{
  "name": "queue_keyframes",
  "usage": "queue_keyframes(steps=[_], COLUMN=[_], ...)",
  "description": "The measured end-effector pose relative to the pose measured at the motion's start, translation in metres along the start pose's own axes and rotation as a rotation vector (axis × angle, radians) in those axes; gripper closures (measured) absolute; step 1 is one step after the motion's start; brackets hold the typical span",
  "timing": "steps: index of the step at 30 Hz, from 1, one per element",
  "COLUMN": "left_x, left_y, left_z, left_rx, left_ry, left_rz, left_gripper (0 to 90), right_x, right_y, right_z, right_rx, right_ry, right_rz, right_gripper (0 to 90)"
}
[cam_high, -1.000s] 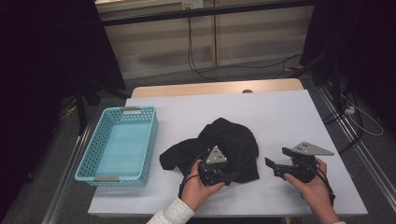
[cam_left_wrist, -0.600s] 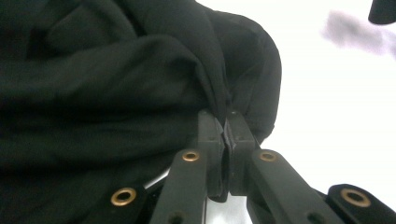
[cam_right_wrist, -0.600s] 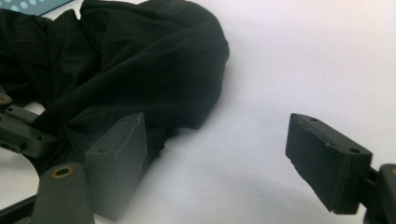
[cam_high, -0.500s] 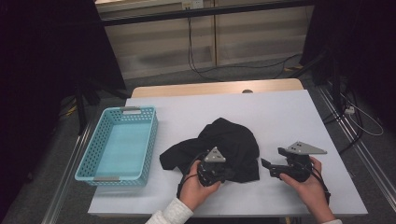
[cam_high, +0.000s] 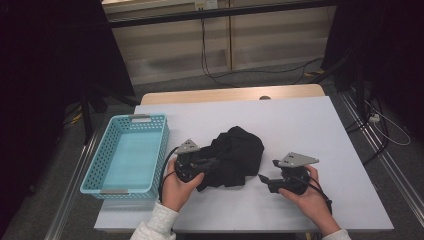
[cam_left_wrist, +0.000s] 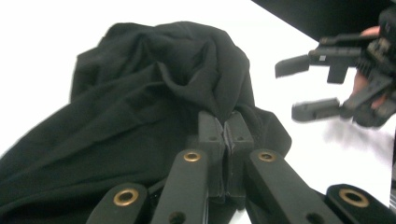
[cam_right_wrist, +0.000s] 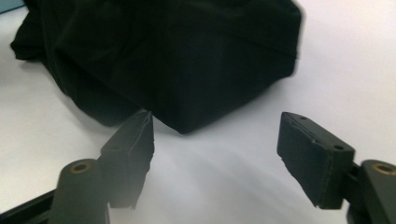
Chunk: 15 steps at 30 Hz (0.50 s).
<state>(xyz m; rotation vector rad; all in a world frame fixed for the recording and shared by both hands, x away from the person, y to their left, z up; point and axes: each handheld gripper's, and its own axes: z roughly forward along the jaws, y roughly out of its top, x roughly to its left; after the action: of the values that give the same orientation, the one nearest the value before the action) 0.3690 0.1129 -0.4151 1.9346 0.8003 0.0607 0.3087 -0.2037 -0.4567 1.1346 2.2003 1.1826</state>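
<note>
Gripping phase: left gripper (cam_left_wrist: 225, 135) has just clamped a fold of the black cloth (cam_high: 235, 155), bunched mid-tabletop. Right gripper (cam_right_wrist: 215, 140) sits at the cloth's 4 o'clock, jaws apart and just been narrowing, nothing between them yet. Teal basket (cam_high: 102, 176) waits at 9 o'clock. Next, probably: right needs the near hem corner between its pads before any lift.

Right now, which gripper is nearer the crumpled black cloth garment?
Left. The left gripper is shut on a fold of the crumpled black cloth garment. The right gripper is open, its jaws just short of the garment's near edge, not touching.
</note>
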Motion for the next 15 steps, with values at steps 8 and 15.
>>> queue_keyframes(steps=[8,15], left_x=[0.019,0.032], left_y=[-0.003,-0.011], left_z=[-0.017,-0.016], left_rx=[-0.030,-0.026], left_ry=[0.062,0.095], left_rz=[-0.037,-0.074], left_gripper=[88.1,87.8], right_x=[0.015,0.026], right_y=[0.009,0.020], right_z=[0.023,0.043], right_rx=[0.039,0.053], right_ry=[0.035,0.075], right_rz=[-0.088,-0.153], right_gripper=[30.0,29.5])
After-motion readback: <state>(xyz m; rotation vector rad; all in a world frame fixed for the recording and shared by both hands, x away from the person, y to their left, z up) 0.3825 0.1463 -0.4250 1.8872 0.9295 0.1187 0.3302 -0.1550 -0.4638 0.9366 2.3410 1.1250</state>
